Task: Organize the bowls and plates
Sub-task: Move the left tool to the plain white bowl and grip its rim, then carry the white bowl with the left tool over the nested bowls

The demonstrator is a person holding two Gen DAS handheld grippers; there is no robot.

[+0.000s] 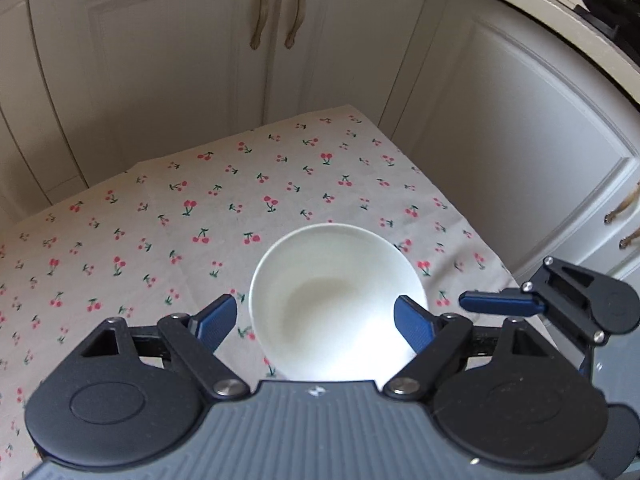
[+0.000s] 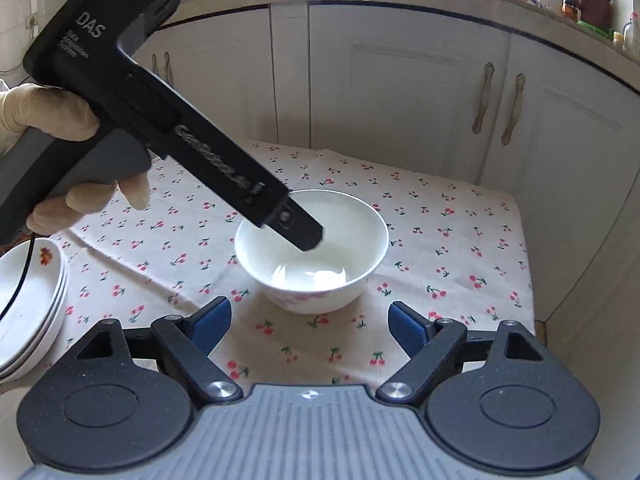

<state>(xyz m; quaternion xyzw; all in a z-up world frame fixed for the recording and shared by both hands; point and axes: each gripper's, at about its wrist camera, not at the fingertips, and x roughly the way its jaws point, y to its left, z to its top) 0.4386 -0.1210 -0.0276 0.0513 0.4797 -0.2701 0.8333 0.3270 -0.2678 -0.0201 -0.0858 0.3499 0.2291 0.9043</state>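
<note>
A white bowl (image 1: 336,300) stands upright on the cherry-print tablecloth (image 1: 160,232). My left gripper (image 1: 316,322) is open, its blue fingers on either side of the bowl's near rim. In the right wrist view the same bowl (image 2: 316,256) has a pink flower print, and the left gripper (image 2: 296,228) reaches down over its rim. My right gripper (image 2: 310,326) is open and empty, just short of the bowl. It also shows in the left wrist view (image 1: 520,304), right of the bowl. A stack of white plates (image 2: 28,312) sits at the left.
White cabinet doors (image 1: 280,60) with curved handles close off the table's far side and right side. The table's right edge (image 2: 528,280) is near the cabinets. A countertop with a knife block (image 2: 592,0) and bottles lies behind.
</note>
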